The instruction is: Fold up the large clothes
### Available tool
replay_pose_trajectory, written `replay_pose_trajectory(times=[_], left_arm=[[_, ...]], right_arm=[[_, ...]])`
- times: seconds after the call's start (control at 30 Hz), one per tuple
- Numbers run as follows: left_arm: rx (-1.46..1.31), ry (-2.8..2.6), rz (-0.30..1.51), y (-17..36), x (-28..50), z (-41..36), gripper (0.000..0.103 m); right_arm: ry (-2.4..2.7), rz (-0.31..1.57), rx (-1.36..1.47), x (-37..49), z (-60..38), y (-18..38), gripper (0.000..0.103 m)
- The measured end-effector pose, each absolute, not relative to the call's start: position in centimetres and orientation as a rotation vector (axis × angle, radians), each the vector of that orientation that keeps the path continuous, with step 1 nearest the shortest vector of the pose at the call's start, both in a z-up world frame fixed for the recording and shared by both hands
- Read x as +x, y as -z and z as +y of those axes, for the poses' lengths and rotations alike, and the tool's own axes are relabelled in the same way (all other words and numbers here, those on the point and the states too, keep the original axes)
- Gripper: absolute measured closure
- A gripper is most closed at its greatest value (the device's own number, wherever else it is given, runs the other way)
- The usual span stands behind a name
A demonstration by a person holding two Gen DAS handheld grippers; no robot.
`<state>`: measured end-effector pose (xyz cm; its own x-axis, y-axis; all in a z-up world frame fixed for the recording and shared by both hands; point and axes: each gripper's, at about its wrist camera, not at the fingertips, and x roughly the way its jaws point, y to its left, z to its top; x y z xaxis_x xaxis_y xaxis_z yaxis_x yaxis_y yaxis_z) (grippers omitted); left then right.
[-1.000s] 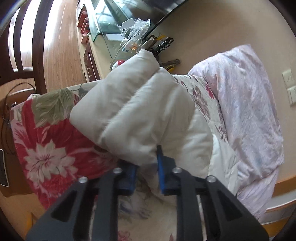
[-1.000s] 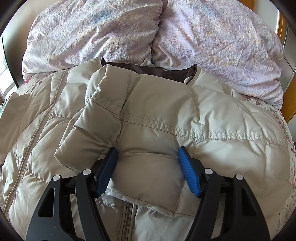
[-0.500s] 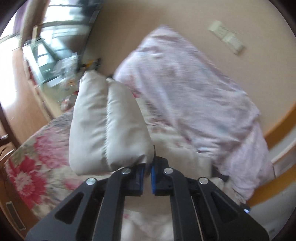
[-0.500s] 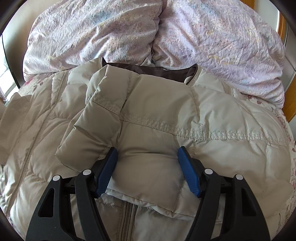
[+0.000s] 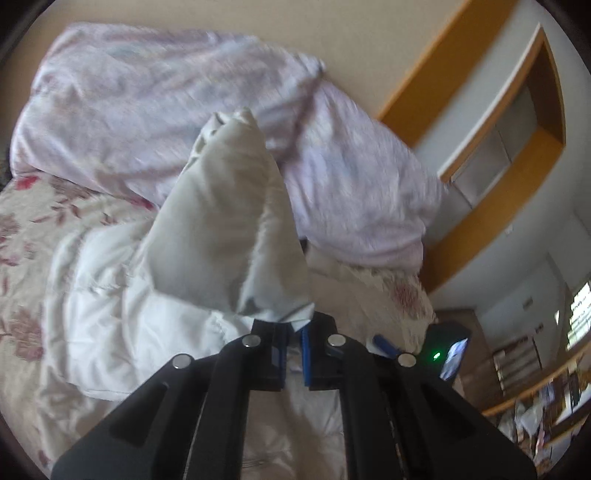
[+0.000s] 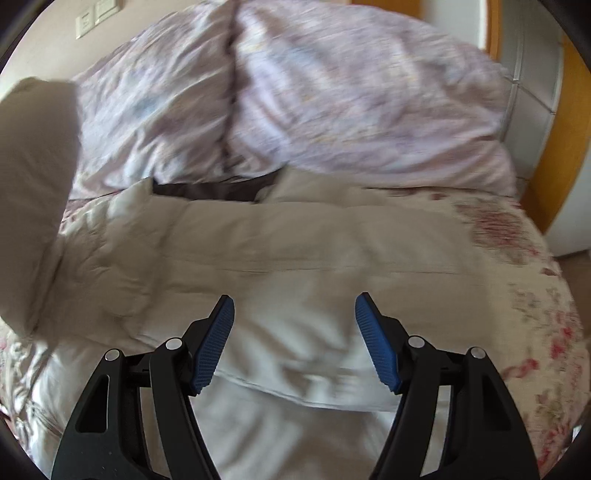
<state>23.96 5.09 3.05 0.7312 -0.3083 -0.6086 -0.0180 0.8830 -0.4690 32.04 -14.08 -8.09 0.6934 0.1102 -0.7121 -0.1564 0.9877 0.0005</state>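
Observation:
A cream puffer jacket (image 6: pixel 295 251) lies spread on the bed, its dark brown collar (image 6: pixel 214 190) toward the pillows. My left gripper (image 5: pixel 293 350) is shut on the jacket's left sleeve (image 5: pixel 229 229) and holds it lifted above the jacket body. The raised sleeve shows at the left edge of the right wrist view (image 6: pixel 33 177). My right gripper (image 6: pixel 293 343) is open and empty, just above the folded right side of the jacket. The other gripper's blue tip (image 5: pixel 384 343) shows in the left wrist view.
A crumpled lilac duvet (image 6: pixel 332 99) is heaped at the head of the bed. A floral bedspread (image 6: pixel 524 280) covers the bed under the jacket. An orange wooden frame (image 5: pixel 480 184) and a wall stand to the right. Wall sockets (image 6: pixel 98 14) sit above the duvet.
My left gripper has swung the sleeve up and to the right, over the jacket body. My right gripper has pulled back from the folded jacket part, its jaws still open.

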Motion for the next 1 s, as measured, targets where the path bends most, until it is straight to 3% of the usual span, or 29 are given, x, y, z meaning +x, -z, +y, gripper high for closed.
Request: replay_pose_trajectory(times=[0.07, 0.13, 0.3, 0.4, 0.6, 1.0], left_arm=[[-0.416, 0.178, 0.793, -1.2, 25.2, 2.3, 0.092], [-0.359, 0.197, 0.857, 0.8, 26.2, -0.4, 0.077], [-0.351, 0.276, 0.948, 3.6, 26.7, -2.3, 0.056], [-0.375, 0.293, 0.920, 3.1, 26.2, -1.0, 0.040], [-0.324, 0.129, 0.840, 1.8, 23.3, 5.2, 0.036], [-0.208, -0.138, 0.896, 5.0, 22.3, 11.7, 0.031]], right_arm=[[-0.109, 0.786, -0.054, 32.1, -15.8, 8.1, 0.033], [-0.076, 0.789, -0.034, 32.2, -17.4, 8.2, 0.033], [-0.037, 0.781, 0.013, 31.9, -19.9, 8.0, 0.035], [-0.064, 0.740, 0.045, 31.2, -20.2, 7.1, 0.049], [-0.306, 0.712, 0.090, 31.0, -15.7, 6.5, 0.075], [-0.357, 0.853, -0.050, 34.2, -8.5, 11.4, 0.081]])
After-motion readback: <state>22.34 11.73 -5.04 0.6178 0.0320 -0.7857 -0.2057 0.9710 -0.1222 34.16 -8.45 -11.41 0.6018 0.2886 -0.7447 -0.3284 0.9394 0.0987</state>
